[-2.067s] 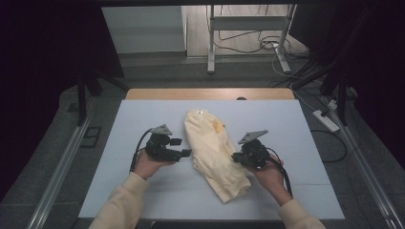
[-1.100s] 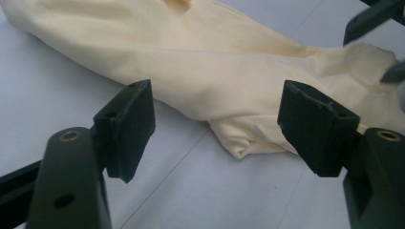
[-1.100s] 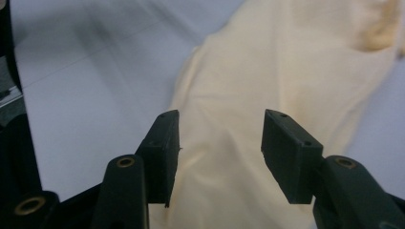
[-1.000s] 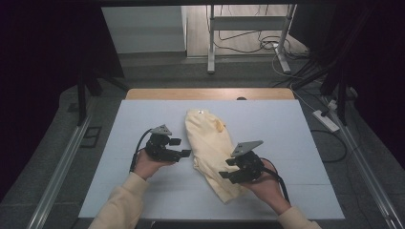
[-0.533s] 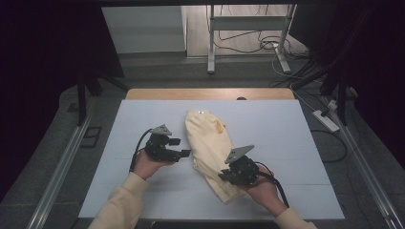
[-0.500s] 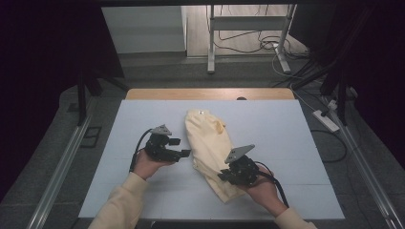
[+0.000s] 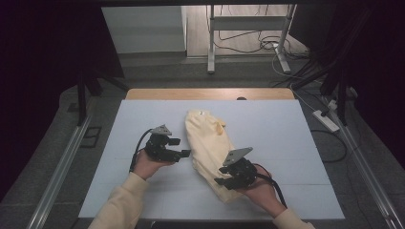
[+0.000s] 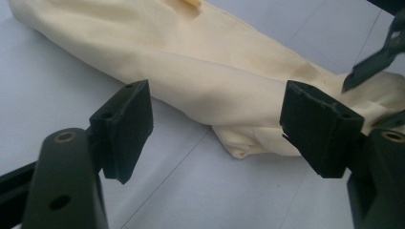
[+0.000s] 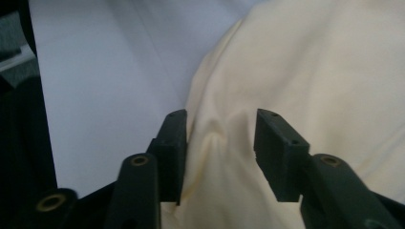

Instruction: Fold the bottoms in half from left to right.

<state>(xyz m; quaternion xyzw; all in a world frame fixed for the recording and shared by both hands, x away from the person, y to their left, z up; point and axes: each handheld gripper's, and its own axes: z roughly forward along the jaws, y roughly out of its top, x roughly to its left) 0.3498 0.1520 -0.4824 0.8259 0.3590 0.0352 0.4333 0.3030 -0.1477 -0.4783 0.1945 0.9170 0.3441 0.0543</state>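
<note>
- Cream-coloured cloth [image 7: 209, 148] is being shown lying crumpled lengthwise on the white table [image 7: 296, 138], stretched from near the middle of the surface toward its near edge, slightly right of centre.
- A small yellow patch [image 7: 219, 125] is being seen on the cloth's far end, the end nearer the wooden far edge [image 7: 210, 93] of the table.
- The left gripper [image 7: 184, 153] is being held by the person's left hand [image 7: 148, 164] just beside the cloth's left side, on the left half of the surface; its jaws are being kept wide apart with nothing between the pads.
- In the left gripper view, the cloth [image 8: 200, 71] is being seen beyond the spread jaws, apart from both pads, with bare table under them.
- The right gripper [image 7: 220, 181] is being held by the right hand [image 7: 260, 188] over the cloth's near end, close to the near edge of the surface.
- Its jaws have just been opening and are being seen half spread in the right gripper view, with a raised fold of cloth [image 9: 217, 143] between them; the left pad is lying against the cloth's edge, while the right pad is standing clear of the fold, so no grip is being shown.
- The cloth's left edge is being seen meeting bare table [image 9: 105, 71] in that view.
</note>
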